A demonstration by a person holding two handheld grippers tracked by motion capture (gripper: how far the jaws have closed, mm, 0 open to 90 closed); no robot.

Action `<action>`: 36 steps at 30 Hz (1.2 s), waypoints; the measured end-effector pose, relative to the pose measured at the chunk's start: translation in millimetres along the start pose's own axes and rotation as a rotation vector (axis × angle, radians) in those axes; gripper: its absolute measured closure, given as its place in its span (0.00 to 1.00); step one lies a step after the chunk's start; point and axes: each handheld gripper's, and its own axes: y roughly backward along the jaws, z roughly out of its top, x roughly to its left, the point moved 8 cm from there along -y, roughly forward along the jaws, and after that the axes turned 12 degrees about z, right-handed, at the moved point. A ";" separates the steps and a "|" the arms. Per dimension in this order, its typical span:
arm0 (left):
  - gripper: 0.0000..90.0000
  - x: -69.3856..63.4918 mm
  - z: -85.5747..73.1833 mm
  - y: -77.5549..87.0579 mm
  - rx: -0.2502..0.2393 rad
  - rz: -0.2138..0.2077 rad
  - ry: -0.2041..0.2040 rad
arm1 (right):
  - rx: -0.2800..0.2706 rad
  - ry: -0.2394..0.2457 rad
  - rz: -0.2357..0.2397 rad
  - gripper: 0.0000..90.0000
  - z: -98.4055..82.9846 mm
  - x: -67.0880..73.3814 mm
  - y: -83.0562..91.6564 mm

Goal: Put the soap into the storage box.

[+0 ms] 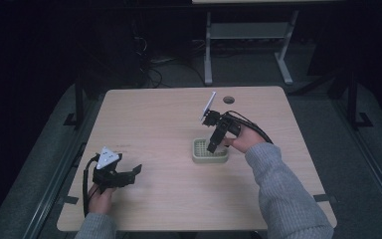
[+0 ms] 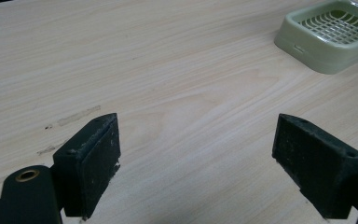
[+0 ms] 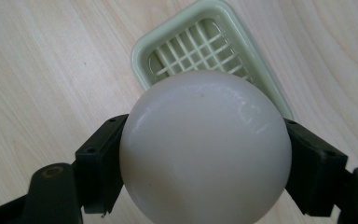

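Overhead arrangement: I am looking down on a light wooden table [image 1: 154, 124] with a round cable hole near its far edge. My right gripper [image 1: 213, 147] is hanging tilted downward over a pale green rectangular plastic tray with a gridded floor [image 1: 197, 158], which is sitting right of the table's centre. My right hand [image 1: 246, 139], in a grey knitted sleeve [image 1: 283, 194], is holding that tool from the right.

Right gripper view: the two black jaws are clamping a smooth, glossy white ball [image 3: 205, 147] between them, one pad pressing on each side. The ball is sitting above the tray [image 3: 168, 42], hiding the tray's nearer part; I cannot tell whether the ball is touching it.

Left gripper view: my left gripper [image 2: 196, 158] is standing with its jaws spread wide and nothing between them, bare wood grain [image 2: 168, 84] showing in the gap. The green tray [image 2: 326, 58] is lying farther off, at the upper right of this view.

Overhead again: the left gripper [image 1: 132, 173] is resting near the table's front left corner, well apart from the tray, with my left hand [image 1: 101, 196] gripping it from behind.
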 end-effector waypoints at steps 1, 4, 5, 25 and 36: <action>0.17 -0.1 0.0 0.0 0.000 0.000 -0.002 | 0.000 0.000 0.000 0.26 0.0 0.0 0.0; 0.16 -0.6 0.0 -0.3 -0.001 -0.002 -0.002 | 0.001 -0.005 -0.003 0.26 5.1 -0.5 -1.1; 0.16 -0.5 0.2 -0.3 -0.003 -0.002 -0.004 | 0.001 -0.005 -0.003 0.26 5.1 -0.5 -1.1; 0.16 1.6 0.4 0.9 0.001 0.002 -0.009 | 0.029 -0.019 0.000 0.26 15.5 -10.9 -25.3; 0.16 0.5 0.9 0.6 -0.006 -0.001 -0.002 | 0.037 -0.033 -0.002 0.26 15.1 -15.5 -35.8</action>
